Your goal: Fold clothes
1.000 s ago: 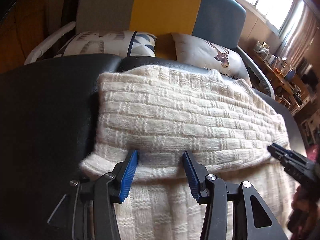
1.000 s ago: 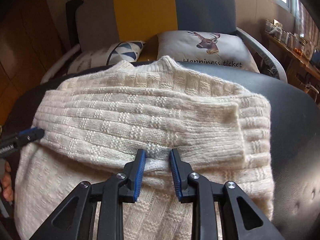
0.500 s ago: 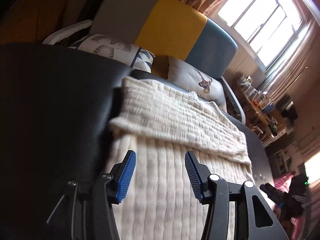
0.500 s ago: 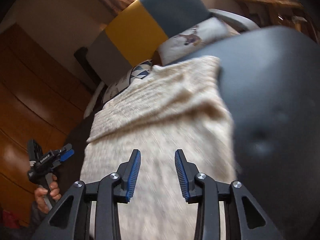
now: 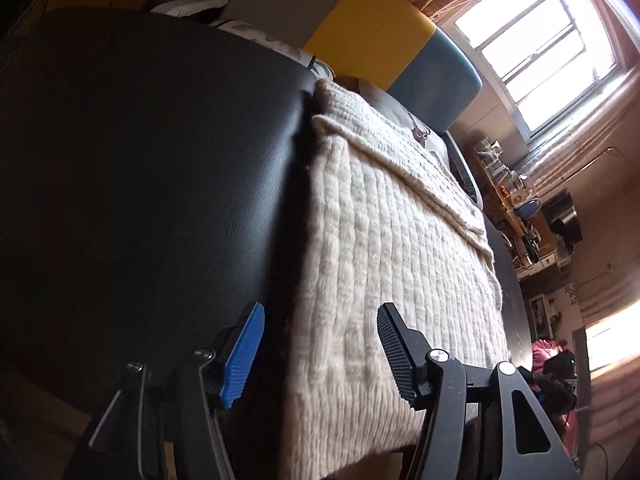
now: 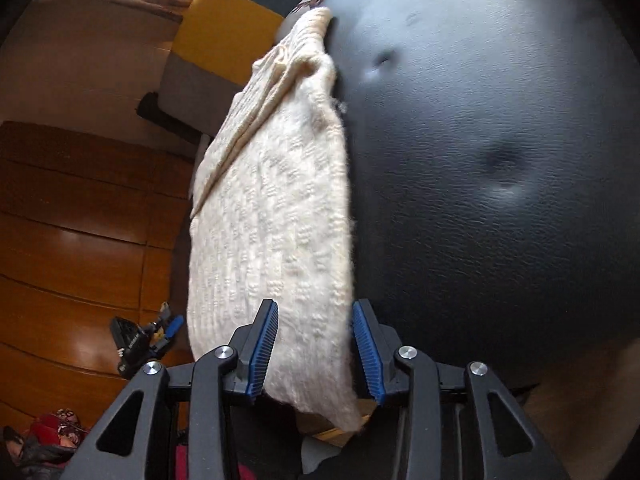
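Cream knitted sweater [image 5: 400, 240], partly folded, lay flat on a black padded bench [image 5: 152, 168], its folded top portion forming a doubled layer at the far end and its lower hem hanging over the near edge of the bench. Relative to the sweater, the left claw [image 5: 320, 356] stood at the near hem on its left edge: the jaws were spread wide, the blue-padded finger over bare black leather just beside the knit and the other finger over the knit itself, neither visibly pinching cloth. In the right wrist view the right claw [image 6: 316, 356] was at the near hem on the sweater's right edge [image 6: 272, 232], its two blue-padded fingers parted with the draped corner of the knit lying between them; whether the pads touched the cloth could not be told. Beyond the sweater's far end stood an armchair with grey, yellow and blue panels [image 5: 372, 44], and a cushion with a deer print [image 5: 416, 128] showed just behind the folded layer. To the sweater's right, well apart, a bright window [image 5: 536, 36] lit a cluttered shelf [image 5: 520, 204].
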A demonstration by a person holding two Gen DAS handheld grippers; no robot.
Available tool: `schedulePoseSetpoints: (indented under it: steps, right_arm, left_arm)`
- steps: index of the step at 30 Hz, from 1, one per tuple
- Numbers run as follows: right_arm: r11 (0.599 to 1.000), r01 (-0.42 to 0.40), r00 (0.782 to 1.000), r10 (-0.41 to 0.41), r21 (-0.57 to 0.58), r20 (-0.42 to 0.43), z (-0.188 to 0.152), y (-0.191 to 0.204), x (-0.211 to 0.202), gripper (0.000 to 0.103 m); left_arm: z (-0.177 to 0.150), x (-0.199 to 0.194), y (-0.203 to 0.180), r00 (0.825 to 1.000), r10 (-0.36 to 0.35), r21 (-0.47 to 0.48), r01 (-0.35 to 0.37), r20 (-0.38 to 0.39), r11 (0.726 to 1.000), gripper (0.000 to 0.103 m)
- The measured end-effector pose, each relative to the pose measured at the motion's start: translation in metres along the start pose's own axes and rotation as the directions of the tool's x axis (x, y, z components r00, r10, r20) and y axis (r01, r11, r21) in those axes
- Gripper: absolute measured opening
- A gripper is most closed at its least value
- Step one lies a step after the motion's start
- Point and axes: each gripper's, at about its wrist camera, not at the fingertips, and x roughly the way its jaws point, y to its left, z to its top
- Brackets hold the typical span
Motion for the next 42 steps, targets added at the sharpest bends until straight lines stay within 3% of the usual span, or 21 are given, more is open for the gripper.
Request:
schedulePoseSetpoints:
  steps: [5,9,12,14,17,19,23,27,29,30,33,34,36,42]
  right_arm:
    - [0.998,-0.062,0.998,0.062,-0.012,-0.032,0.010,0.014,0.035,0.039]
    - [0.998,-0.041,0.998,0.039,-0.053,-0.041,0.009,0.023,0.043,0.039]
    - [0.997,-0.060,0.998,0.058,-0.056,-0.031,0.006,0.022,0.044,0.040]
    - [0.996,-0.069,0.997,0.067,-0.057,-0.026,0.004,0.022,0.044,0.039]
    - [0.995,-0.040,0.999,0.039,-0.096,-0.021,0.001,0.027,0.046,0.036]
    - [0.992,-0.032,0.999,0.030,-0.123,-0.019,-0.001,0.030,0.047,0.035]
    - [0.994,-0.092,0.995,0.090,-0.064,-0.031,0.000,0.020,0.048,0.035]
    - [0.993,-0.101,0.994,0.098,-0.055,-0.055,-0.001,0.017,0.048,0.035]
    - [0.993,-0.091,0.995,0.086,-0.074,-0.058,-0.004,0.017,0.045,0.035]
    - [0.993,-0.078,0.996,0.073,-0.084,-0.056,-0.006,0.018,0.044,0.033]
    - [0.994,-0.006,1.000,0.003,-0.106,-0.025,-0.012,0.019,0.045,0.012]
    - [0.994,-0.003,1.000,0.001,-0.109,-0.016,-0.015,0.019,0.045,0.012]
    - [0.993,0.004,1.000,-0.005,-0.117,-0.001,-0.018,0.021,0.045,0.012]
    - [0.993,-0.057,0.998,0.060,-0.102,0.027,-0.025,0.015,0.032,0.021]
  left_arm:
    - [-0.011,0.009,0.005,0.997,-0.029,0.013,0.029,-0.069,0.999,0.071]
    - [-0.018,0.015,0.001,0.995,-0.038,0.055,0.043,-0.090,0.998,0.071]
    - [-0.026,0.017,-0.007,0.990,-0.083,0.119,0.097,-0.116,0.988,0.071]
    - [-0.031,0.023,-0.011,0.988,-0.074,0.145,0.094,-0.138,0.985,0.070]
    - [-0.031,0.022,-0.011,0.988,-0.083,0.136,0.100,-0.128,0.986,0.070]
    - [-0.031,0.022,-0.010,0.989,-0.088,0.130,0.104,-0.121,0.986,0.068]
    - [-0.029,0.020,-0.008,0.987,-0.110,0.085,0.120,-0.115,0.989,0.052]
    - [-0.030,0.023,-0.017,0.986,-0.108,0.091,0.120,-0.127,0.989,0.054]
    - [-0.029,0.024,-0.025,0.991,-0.070,0.108,0.083,-0.114,0.991,0.054]
    - [-0.029,0.024,-0.029,0.993,-0.052,0.127,0.066,-0.107,0.990,0.054]
    - [-0.032,0.030,-0.037,0.996,0.006,0.175,0.010,-0.091,0.985,0.054]
    - [-0.032,0.031,-0.039,0.996,0.023,0.184,-0.008,-0.082,0.983,0.051]
    - [-0.031,0.032,-0.034,0.996,0.046,0.164,-0.033,-0.076,0.986,0.016]
    - [-0.030,0.032,-0.029,0.994,0.078,0.144,-0.067,-0.070,0.987,0.016]
